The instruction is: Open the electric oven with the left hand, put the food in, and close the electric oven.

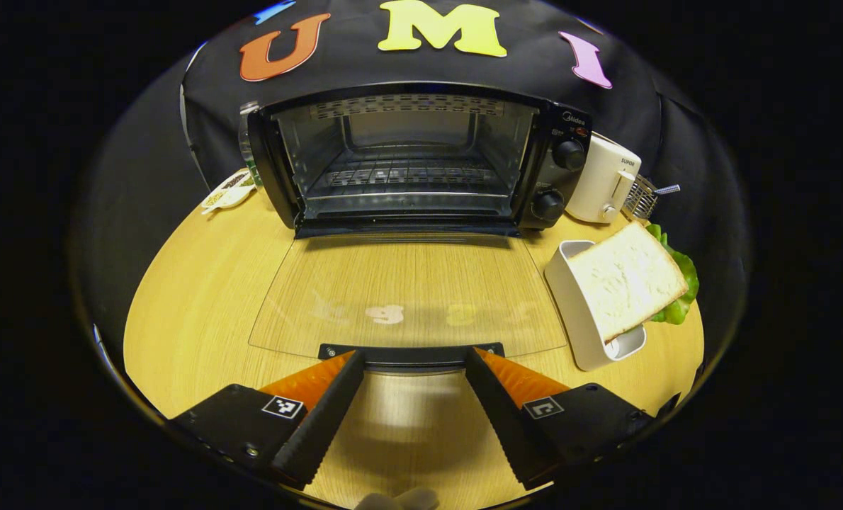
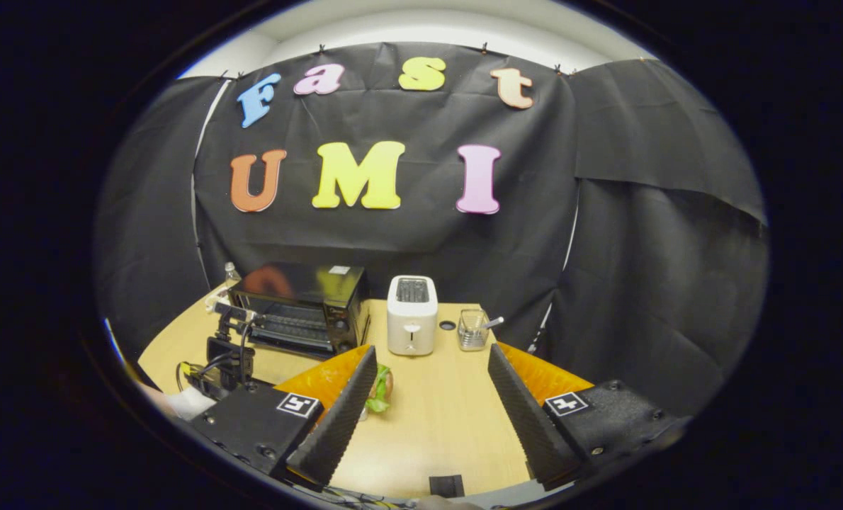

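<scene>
Electric oven [image 1: 407, 159] open at the back of the wooden table [image 1: 195, 283], glass door [image 1: 407, 297] folded flat onto the tabletop, wire rack [image 1: 407, 173] visible inside. Left gripper [image 1: 413, 361] spread wide, one finger to either side of the dark door handle [image 1: 411, 352], fingertips just beside its ends; cannot tell whether touching. Right of the door, just beside it: white container [image 1: 570, 304] holding a sandwich [image 1: 627, 280] of white bread with green lettuce at its far edge, tilted against the container's rim. Beyond that, white toaster [image 1: 602, 180] just beside the oven's knob panel, small wire basket [image 1: 641, 198] next to it. Left of the oven, a small dish [image 1: 227, 190] and a clear bottle [image 1: 246, 134] partly hidden behind the oven's corner.

Right gripper [image 2: 432, 372] held well back and higher, jaws wide apart, gripping nothing. Seen past its fingers: lettuce of the sandwich, toaster, basket, oven at left with the left gripper in front of it.
</scene>
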